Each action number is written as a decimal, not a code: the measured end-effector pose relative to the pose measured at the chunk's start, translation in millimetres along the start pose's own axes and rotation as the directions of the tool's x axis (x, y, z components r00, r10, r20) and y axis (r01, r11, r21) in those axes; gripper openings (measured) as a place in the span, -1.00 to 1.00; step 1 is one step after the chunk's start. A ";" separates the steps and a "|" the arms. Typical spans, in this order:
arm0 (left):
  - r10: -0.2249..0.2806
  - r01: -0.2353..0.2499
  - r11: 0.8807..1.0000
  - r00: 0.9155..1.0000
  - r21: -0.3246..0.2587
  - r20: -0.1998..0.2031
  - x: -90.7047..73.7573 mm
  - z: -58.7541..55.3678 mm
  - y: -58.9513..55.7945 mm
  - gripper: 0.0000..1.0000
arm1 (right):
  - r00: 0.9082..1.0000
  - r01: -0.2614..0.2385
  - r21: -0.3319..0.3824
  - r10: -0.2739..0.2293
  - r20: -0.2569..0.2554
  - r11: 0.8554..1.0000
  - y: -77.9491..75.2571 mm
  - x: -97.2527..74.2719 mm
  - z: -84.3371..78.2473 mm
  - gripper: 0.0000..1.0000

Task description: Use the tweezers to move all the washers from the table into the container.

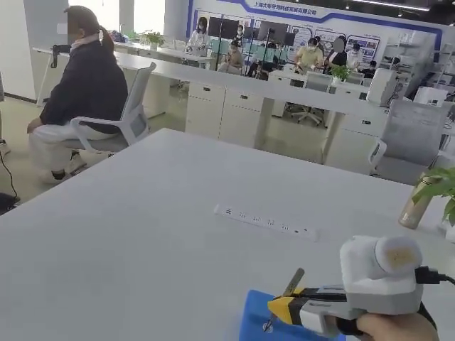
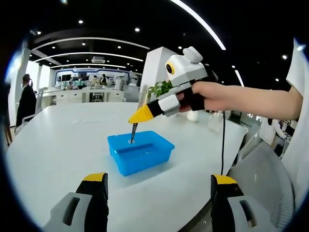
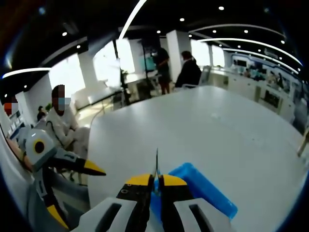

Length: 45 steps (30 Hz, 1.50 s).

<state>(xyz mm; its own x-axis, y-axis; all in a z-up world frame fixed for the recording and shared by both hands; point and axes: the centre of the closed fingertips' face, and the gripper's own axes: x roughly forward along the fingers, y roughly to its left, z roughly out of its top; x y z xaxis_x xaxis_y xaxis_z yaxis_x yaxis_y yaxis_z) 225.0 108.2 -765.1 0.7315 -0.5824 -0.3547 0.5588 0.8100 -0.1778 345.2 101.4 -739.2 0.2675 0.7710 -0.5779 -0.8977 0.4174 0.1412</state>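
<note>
The right gripper (image 1: 281,307) has its fingers closed tight on a pair of slim metal tweezers (image 1: 293,280). They point down into a blue plastic container (image 1: 252,316), which stands close to the near edge of the white table (image 1: 142,234). In the left gripper view the tweezer tips (image 2: 132,133) dip just inside the container's far rim. Whether they pinch anything is too fine to tell.

The left gripper (image 2: 157,181) hovers off the table's edge with its fingers spread wide, holding nothing.

The container (image 2: 140,162) is a shallow open tray. Its floor looks plain blue, and washers are too small to make out in it or on the table around it. A power strip (image 1: 266,222) is set in the tabletop farther back.

Washers are probably light, hard, flat and slick. They would slide rather than lift, so nipping one across its rim, with one tip through the hole, should hold best. The tweezers are thin and springy, so a grip at mid-body keeps the tips together.
</note>
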 end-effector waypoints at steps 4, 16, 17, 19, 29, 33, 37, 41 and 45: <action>0.002 -0.002 1.000 1.000 0.000 0.000 -0.2 0.2 0.3 0.78 | 1.000 0.007 0.014 -0.007 -0.015 1.000 -5.6 4.1 -4.6 -0.94; 0.009 -0.009 1.000 1.000 -0.006 0.003 -0.6 0.6 2.8 0.78 | 0.999 0.024 0.047 -0.022 -0.049 0.999 -17.6 17.1 -16.3 -0.94; 0.009 -0.009 1.000 1.000 -0.005 0.003 -0.5 0.6 2.9 0.78 | 0.998 0.027 0.044 -0.025 -0.051 0.999 -19.1 18.2 -17.2 -0.94; 0.008 -0.008 1.000 1.000 -0.005 0.003 -0.5 0.5 2.8 0.78 | 0.998 0.030 0.044 -0.028 -0.062 0.999 -21.1 20.5 -19.7 -0.94; 0.011 -0.011 1.000 1.000 -0.005 0.000 -0.6 0.0 3.9 0.76 | 0.996 0.034 0.058 -0.029 -0.088 0.998 -24.5 30.5 -27.5 -0.94; 0.011 -0.011 1.000 1.000 -0.004 0.000 -0.6 0.1 3.7 0.76 | 0.994 0.042 0.066 -0.035 -0.099 0.997 -28.1 33.2 -32.1 -0.94; 0.009 -0.009 1.000 1.000 -0.002 -0.001 -0.5 0.1 3.1 0.76 | 0.994 0.050 0.085 -0.041 -0.103 0.995 -31.6 34.8 -34.4 -0.94; 0.008 -0.008 1.000 1.000 0.002 -0.008 -0.3 -0.8 2.7 0.75 | 0.993 0.051 0.090 -0.042 -0.107 0.995 -32.9 36.4 -35.5 -0.94; 0.010 -0.010 1.000 1.000 0.001 -0.006 -0.3 -0.6 3.2 0.75 | 0.993 0.053 0.099 -0.042 -0.113 0.994 -34.6 39.0 -38.0 -0.94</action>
<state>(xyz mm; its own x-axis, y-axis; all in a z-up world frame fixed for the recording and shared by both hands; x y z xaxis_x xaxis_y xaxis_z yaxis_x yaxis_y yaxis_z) 226.4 110.9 -766.1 0.7344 -0.5742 -0.3619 0.5523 0.8155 -0.1733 373.4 98.7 -797.2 0.2638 0.6936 -0.6703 -0.8431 0.5035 0.1891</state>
